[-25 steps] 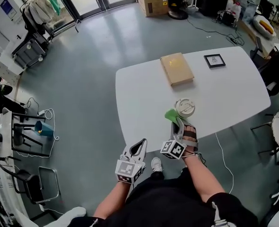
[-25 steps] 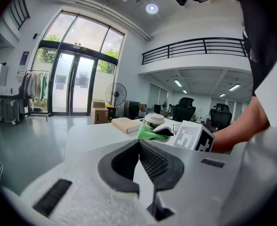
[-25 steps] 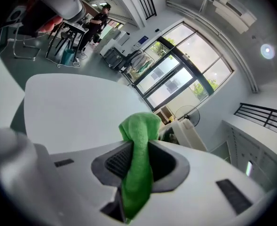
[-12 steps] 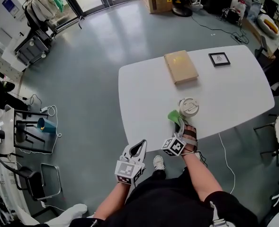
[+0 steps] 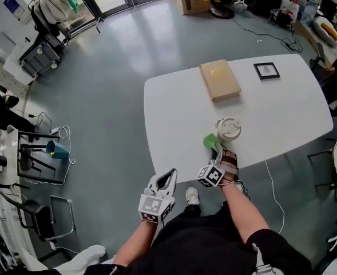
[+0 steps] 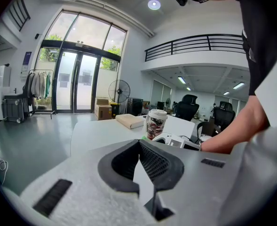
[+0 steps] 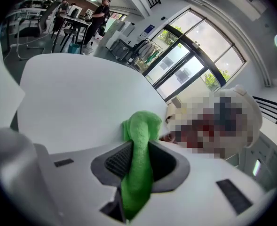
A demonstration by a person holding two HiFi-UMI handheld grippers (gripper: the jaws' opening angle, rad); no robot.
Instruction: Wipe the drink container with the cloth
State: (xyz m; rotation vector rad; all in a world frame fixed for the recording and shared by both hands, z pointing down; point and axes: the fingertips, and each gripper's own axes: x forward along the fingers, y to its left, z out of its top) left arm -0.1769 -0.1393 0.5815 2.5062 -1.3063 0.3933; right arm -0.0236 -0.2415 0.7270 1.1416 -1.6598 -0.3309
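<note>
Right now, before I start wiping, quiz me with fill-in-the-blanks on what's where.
The right gripper is shut on a cloth whose colour is ___.
The drink container stands on the table and has a ___ lid.
The left gripper, its fingers together, holds ___.
Of the tan box and the black frame, the ___ lies nearer the drink container.
Missing words: green; white; nothing; box.
</note>
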